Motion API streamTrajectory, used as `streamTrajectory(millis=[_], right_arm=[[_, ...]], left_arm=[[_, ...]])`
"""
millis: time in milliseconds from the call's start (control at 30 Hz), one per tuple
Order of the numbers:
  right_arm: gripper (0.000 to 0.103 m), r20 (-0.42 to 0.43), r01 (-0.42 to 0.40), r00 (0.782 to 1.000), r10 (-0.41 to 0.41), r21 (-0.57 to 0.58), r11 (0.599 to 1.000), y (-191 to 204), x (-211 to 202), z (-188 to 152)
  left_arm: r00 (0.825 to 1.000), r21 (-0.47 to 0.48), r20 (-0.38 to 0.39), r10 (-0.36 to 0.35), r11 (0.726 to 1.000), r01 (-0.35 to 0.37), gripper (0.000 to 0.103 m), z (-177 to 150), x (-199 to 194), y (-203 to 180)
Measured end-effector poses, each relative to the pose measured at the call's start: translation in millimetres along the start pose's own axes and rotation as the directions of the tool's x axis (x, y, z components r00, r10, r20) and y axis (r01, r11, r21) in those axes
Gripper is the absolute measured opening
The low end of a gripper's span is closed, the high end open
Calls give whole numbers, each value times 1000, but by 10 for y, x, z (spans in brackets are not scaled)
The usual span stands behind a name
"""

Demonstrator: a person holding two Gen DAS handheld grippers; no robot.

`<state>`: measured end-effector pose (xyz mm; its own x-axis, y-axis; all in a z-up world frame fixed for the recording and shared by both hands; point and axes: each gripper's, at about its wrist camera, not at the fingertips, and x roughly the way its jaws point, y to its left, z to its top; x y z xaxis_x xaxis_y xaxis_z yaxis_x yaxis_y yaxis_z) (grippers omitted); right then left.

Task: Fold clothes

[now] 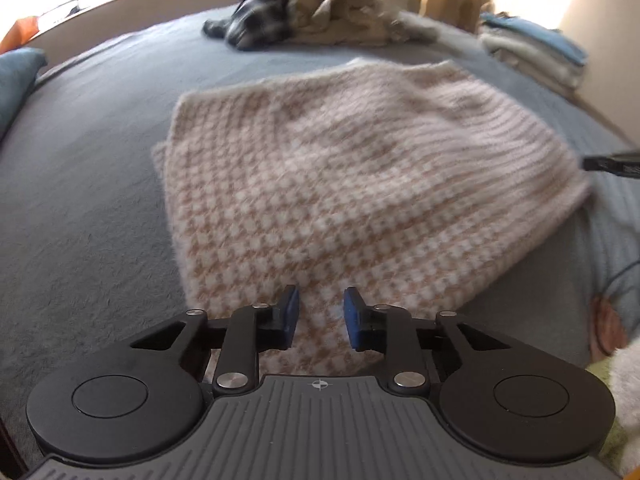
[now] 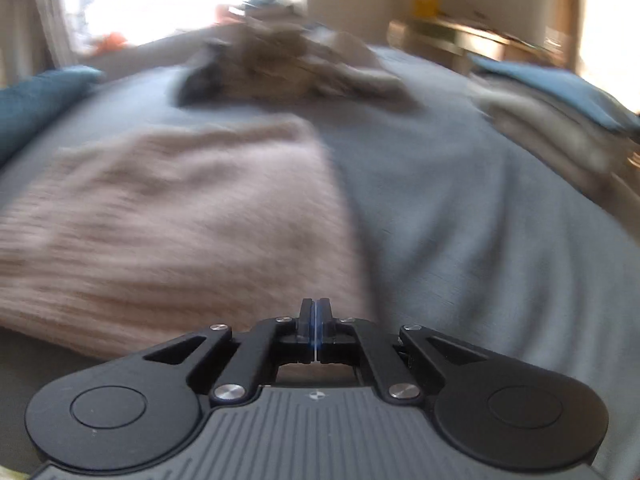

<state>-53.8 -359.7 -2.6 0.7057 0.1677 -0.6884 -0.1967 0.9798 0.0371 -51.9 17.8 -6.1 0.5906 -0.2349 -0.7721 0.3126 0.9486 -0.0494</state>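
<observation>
A folded knit sweater (image 1: 340, 184) is lying on the bed cover (image 1: 88, 184), in the middle of it. Behind the sweater, a heap of unfolded clothes (image 1: 320, 12) is sitting on the same cover. To the sweater's right and behind it, a stack of folded laundry (image 1: 532, 52) is resting near the bed's edge. A pillow (image 1: 16, 76) is lying far left of the sweater.

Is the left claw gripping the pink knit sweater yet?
Apart. In the left wrist view the left claw hangs over the pink knit sweater, pads parted, nothing pinched between them.
</observation>
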Motion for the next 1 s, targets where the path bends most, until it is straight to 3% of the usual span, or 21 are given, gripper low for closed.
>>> streamTrajectory(millis=[33, 100, 167, 233, 267, 333, 433, 500, 600, 667, 733, 867, 933, 1000], right_arm=[[0, 8, -56, 998, 57, -50, 997, 180, 13, 40], [0, -3, -185, 982, 187, -172, 968, 620, 99, 86], [0, -29, -305, 950, 310, -287, 908, 1053, 185, 128], [0, -59, -399, 912, 407, -369, 839, 1399, 287, 116], [0, -74, -413, 904, 421, -410, 814, 1507, 323, 90], [0, -104, -398, 911, 399, -479, 782, 1559, 408, 23], [0, -111, -318, 946, 304, -484, 815, 1230, 400, -14], [0, -141, -215, 976, 168, -471, 855, 927, 407, -44], [0, -164, -178, 979, 121, -397, 901, 651, 251, 20], [0, -143, -225, 973, 181, -426, 876, 760, 129, 75], [0, -146, -317, 948, 282, -498, 807, 1081, 121, 108], [0, -205, -494, 851, 484, -626, 603, 1852, 261, 65], [0, -220, -465, 858, 465, -718, 518, 2027, 337, -25], [0, -230, -442, 875, 426, -740, 507, 1893, 403, -78]], left_arm=[[1000, 21, 2, -29, 999, 29, 9, -6, -29, -12], [996, 63, -9, -88, 994, 89, 6, -42, -55, -84], [990, 86, -20, -141, 986, 142, 5, -72, -20, -167], [990, 109, -27, -137, 984, 139, 4, -135, 50, -220], [993, 121, -34, -115, 986, 118, 4, -185, 90, -205], [997, 124, -52, -65, 990, 71, 2, -281, 139, -112], [996, 62, -84, -26, 998, 31, 1, -386, 16, 198], [995, 61, -96, -20, 998, 26, 1, -425, -137, 302], [991, 73, -77, -109, 991, 114, 1, -363, -387, 316], [982, 81, -44, -186, 979, 189, 1, -244, -440, 268], [974, 118, -7, -227, 967, 226, 1, -105, -284, 132], [951, 205, -3, -310, 930, 304, 1, 66, 174, -183], [964, 248, -32, -265, 932, 264, 1, 20, 314, -222], [973, 223, -51, -224, 947, 230, 2, -51, 332, -87]])
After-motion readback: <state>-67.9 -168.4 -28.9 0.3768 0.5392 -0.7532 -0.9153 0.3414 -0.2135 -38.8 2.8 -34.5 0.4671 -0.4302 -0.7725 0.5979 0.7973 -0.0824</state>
